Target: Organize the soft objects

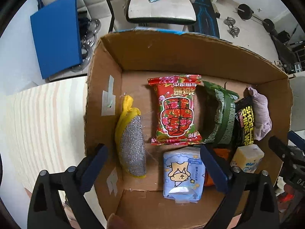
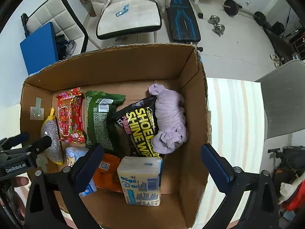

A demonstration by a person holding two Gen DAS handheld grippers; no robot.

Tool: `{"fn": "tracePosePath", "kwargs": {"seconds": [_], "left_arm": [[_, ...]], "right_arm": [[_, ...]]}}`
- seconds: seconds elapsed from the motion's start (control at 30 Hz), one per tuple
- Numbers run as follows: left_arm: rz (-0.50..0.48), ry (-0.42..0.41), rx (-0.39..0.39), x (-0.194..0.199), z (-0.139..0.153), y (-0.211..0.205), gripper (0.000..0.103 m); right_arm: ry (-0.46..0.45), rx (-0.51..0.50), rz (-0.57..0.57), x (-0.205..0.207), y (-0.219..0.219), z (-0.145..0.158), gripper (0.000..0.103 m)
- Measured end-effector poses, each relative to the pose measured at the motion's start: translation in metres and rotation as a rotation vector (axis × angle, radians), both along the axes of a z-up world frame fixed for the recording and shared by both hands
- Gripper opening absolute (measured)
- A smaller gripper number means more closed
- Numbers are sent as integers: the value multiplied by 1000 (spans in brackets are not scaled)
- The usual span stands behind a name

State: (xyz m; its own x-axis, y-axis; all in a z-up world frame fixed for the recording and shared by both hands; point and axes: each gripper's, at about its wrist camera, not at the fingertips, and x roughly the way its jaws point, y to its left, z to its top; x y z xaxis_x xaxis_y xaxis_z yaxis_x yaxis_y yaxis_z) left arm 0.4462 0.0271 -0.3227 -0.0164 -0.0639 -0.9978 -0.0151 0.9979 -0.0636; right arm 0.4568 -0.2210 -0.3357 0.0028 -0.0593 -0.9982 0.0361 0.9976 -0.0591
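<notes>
An open cardboard box (image 1: 171, 45) (image 2: 114, 66) holds several soft things. From left to right lie a yellow and silver scrubber (image 1: 131, 139), a red floral pack (image 1: 176, 112), a green pack (image 1: 221, 114), a black shoe-wipes pack (image 2: 141, 126) and a lilac cloth (image 2: 169, 118). Nearer me are a blue cartoon tissue pack (image 1: 183, 173), an orange pack (image 2: 108, 173) and a pale tissue pack (image 2: 141, 179). My left gripper (image 1: 154, 168) hangs open over the scrubber and the blue pack. My right gripper (image 2: 152, 167) stands open above the pale tissue pack, pads touching nothing.
The box sits on a striped tabletop (image 1: 38, 124) (image 2: 234, 124). Beyond it are a blue board (image 1: 57, 36), a white chair (image 1: 162, 7), a weight bench (image 2: 183, 21) and dumbbells (image 2: 216, 24) on the floor. A grey folding chair (image 2: 286, 99) stands at the right.
</notes>
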Motion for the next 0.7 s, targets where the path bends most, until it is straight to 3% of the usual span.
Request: {"fn": "tracePosePath", "kwargs": {"seconds": [0.37, 0.7], "left_arm": [[53, -152, 16, -61, 45, -3, 99], [68, -295, 59, -125, 91, -5, 99]], "right_arm": [[-90, 31, 35, -47, 18, 25, 103], [-229, 22, 16, -118, 17, 78, 103]]}}
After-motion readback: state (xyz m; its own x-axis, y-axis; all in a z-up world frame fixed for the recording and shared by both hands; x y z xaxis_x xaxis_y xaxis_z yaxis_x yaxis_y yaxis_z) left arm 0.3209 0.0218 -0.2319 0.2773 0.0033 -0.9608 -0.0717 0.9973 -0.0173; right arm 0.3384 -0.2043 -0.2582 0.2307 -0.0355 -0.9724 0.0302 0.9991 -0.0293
